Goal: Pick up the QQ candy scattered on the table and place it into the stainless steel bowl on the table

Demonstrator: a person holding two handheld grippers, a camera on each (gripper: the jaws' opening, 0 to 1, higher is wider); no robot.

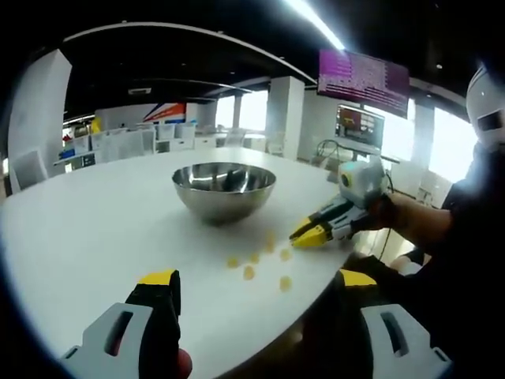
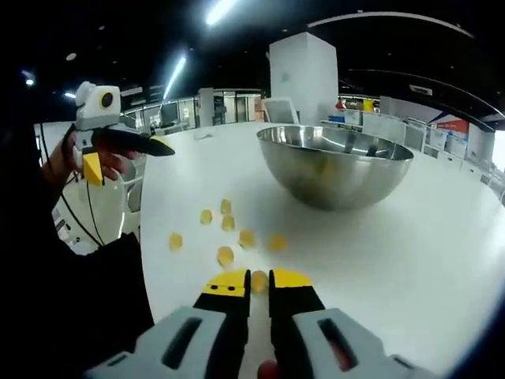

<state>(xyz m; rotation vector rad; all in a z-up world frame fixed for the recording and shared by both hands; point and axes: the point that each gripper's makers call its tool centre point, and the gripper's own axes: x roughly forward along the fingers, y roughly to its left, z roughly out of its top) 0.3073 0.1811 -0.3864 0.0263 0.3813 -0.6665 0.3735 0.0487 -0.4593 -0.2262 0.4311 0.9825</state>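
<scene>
candy (image 2: pixel 258 280) half-hidden between claw (image 2: pixel 258 283) tips

Setting: an open-plan office or demonstration hall, running under long ceiling strip lights (image 1: pixel 316 22). A large white round table (image 1: pixel 95 229) is occupying the foreground; beyond its far edge, white desks and chairs (image 1: pixel 126 144) are standing in rows, and white square columns (image 2: pixel 304 75) are rising to a dark ceiling. Two display screens (image 1: pixel 363 79) are glowing near bright windows (image 1: pixel 454 142).
</scene>
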